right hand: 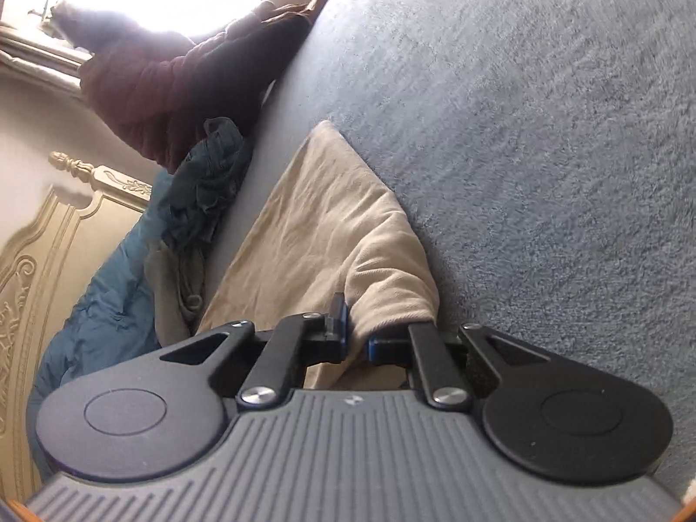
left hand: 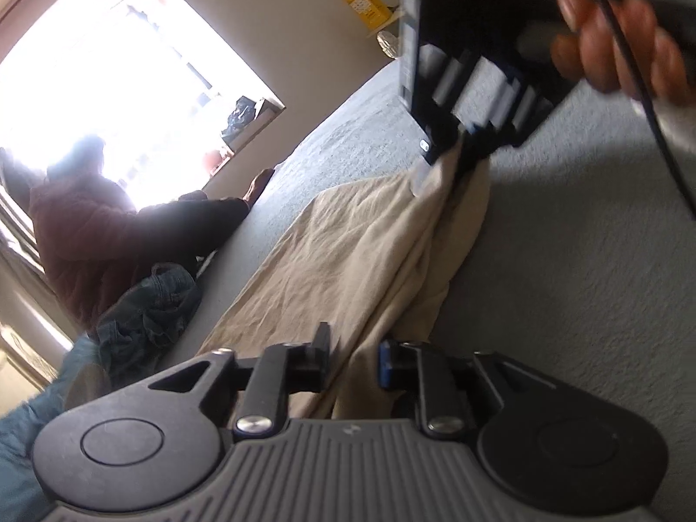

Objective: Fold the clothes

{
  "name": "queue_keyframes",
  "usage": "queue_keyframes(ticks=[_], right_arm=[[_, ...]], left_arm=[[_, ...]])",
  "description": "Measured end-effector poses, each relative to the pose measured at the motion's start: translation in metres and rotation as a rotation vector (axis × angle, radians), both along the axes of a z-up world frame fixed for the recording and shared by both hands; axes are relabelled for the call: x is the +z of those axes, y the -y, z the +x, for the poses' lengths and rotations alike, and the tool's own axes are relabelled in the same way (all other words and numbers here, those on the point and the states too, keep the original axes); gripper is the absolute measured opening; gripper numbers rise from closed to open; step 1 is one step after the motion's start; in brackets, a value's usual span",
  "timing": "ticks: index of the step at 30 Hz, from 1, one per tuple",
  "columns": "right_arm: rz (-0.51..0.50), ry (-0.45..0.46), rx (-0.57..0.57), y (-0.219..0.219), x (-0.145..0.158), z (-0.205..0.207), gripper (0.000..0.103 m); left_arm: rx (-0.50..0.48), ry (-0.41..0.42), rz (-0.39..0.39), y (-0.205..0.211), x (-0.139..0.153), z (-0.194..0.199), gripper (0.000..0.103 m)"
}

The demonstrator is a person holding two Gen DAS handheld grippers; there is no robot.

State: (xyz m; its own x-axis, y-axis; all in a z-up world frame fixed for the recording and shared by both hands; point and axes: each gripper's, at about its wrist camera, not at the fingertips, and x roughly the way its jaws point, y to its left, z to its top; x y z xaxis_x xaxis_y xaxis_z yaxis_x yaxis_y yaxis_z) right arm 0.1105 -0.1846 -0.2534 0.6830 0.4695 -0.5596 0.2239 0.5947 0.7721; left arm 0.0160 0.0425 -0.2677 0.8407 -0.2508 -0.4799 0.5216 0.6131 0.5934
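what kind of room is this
Probably a bedroom: an ornate cream headboard, grey carpet, a bright window, and clothes such as a beige garment on the floor.

Beige cloth point(left hand: 348, 243), plain; grey-blue carpet point(left hand: 565, 261); dark blue denim heap point(left hand: 148, 309); maroon jacket point(left hand: 87, 235); yellow box point(left hand: 365, 6).

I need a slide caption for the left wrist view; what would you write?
Both grippers, left gripper and right gripper, pinch opposite ends of a beige garment lying on grey carpet.
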Motion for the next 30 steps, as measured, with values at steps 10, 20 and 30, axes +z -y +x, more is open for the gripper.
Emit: queue_keyframes(ticks=[10,20,30], right_arm=[[0.045,-0.031,-0.022,0.001,-0.007,-0.002,0.006],[0.207,-0.141,-0.102,0.016,-0.011,-0.014,0.013],[0.057,-0.006,-0.083,0.019,0.059,-0.025,0.017]], left_arm=[[0.07,-0.135,-0.322,-0.035,0.04,0.001,0.042],[0.189,-0.231,-0.398,-0.032,0.021,0.034,0.039],[0.225,-0.254,-0.44,-0.037,0.019,0.037,0.042]])
